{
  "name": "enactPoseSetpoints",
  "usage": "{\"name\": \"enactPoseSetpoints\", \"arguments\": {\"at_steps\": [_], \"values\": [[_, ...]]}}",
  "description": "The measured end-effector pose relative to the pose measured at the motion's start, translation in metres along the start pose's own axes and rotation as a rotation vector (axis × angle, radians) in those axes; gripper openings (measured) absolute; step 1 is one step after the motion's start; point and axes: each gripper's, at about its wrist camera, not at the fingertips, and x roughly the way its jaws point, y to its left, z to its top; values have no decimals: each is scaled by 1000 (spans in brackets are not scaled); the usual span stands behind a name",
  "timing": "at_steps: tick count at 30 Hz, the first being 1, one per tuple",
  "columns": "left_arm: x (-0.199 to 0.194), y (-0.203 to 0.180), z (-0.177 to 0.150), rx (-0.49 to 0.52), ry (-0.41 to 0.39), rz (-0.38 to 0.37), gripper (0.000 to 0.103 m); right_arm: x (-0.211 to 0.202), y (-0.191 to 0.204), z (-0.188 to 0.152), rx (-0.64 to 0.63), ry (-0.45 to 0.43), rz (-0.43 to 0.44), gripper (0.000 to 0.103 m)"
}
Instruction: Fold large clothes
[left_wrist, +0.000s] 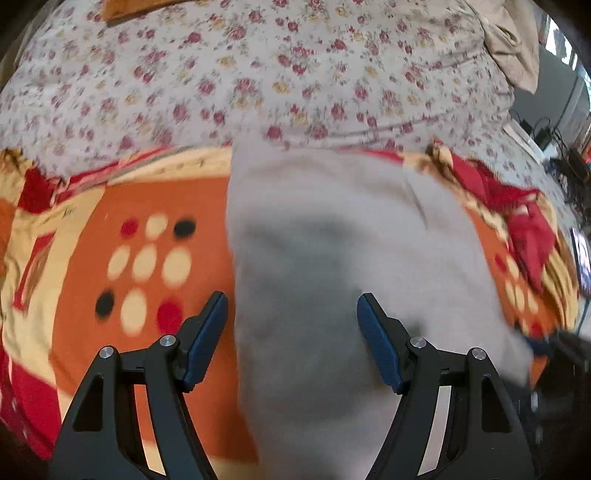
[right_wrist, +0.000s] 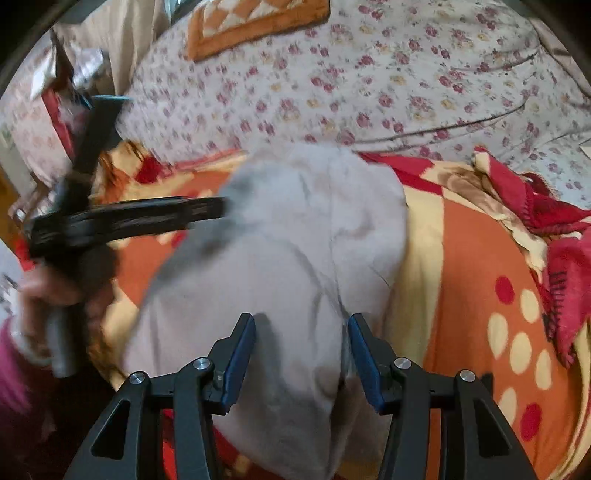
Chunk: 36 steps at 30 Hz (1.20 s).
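A pale grey garment (left_wrist: 343, 266) lies folded into a long strip on an orange, cream and red dotted blanket (left_wrist: 147, 258); it also shows in the right wrist view (right_wrist: 295, 258). My left gripper (left_wrist: 291, 314) is open and empty, its jaws spread just above the garment's left edge. My right gripper (right_wrist: 301, 332) is open and empty over the garment's near end. The left gripper, blurred and held by a hand, also shows in the right wrist view (right_wrist: 122, 218) at the garment's far left side.
A floral sheet (left_wrist: 258, 81) covers the bed beyond the blanket. A bunched red edge of the blanket (right_wrist: 546, 206) lies at the right. An orange patterned cushion (right_wrist: 255, 22) sits at the far end. Cables and clutter (left_wrist: 565, 162) lie off the bed's right.
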Motion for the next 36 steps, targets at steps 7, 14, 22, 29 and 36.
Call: {"name": "enactPoseSetpoints", "arguments": {"at_steps": [7,14,22,29,36], "values": [[9,5,-46,-83,7,-19,74,33,-15,-19,9,40,-68,51],[-12,-3,-45,-46,-27,31,74,14,-16,-24,32,19,-71,57],[-46,-5,-50,-54,-159,86,74,-27,1,-19,110,-77,-36,69],[-58,-2,-57,-88,-165,92,74,-43,25,-11,90,-148,-53,78],[-62,2,-62,-94,-186,111,74,-37,34,-9,70,-134,-84,79]]}}
